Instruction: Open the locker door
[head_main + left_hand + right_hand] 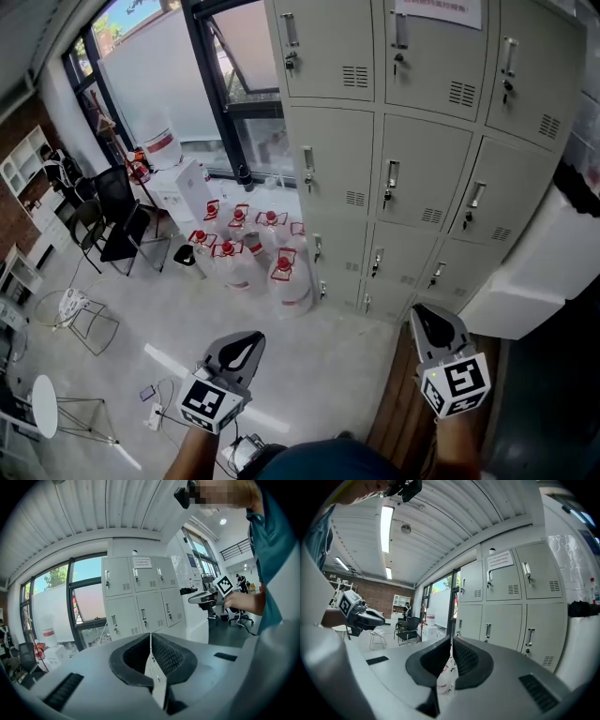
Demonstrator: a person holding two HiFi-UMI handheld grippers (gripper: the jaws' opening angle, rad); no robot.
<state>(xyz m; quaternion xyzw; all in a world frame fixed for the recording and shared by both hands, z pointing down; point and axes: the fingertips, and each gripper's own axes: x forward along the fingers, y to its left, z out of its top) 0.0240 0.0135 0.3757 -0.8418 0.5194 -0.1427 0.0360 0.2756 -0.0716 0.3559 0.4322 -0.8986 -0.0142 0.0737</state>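
Observation:
A grey bank of lockers (422, 150) stands ahead of me at the upper right, every door closed, each with a small metal handle and lock. It also shows as the lockers (140, 597) in the left gripper view and fills the right half as the lockers (506, 606) in the right gripper view. My left gripper (246, 349) is low in the head view, well short of the lockers, jaws pressed together on nothing. My right gripper (433, 323) hangs nearer the bottom row, also shut and empty. The jaws meet at the left gripper (150, 641) and the right gripper (451, 644).
Several clear water jugs with red caps (253, 248) crowd the floor left of the lockers. A white cabinet (534, 272) adjoins them on the right. Black chairs (117, 220), a wire stool (80, 314) and a round white table (44, 405) stand at the left.

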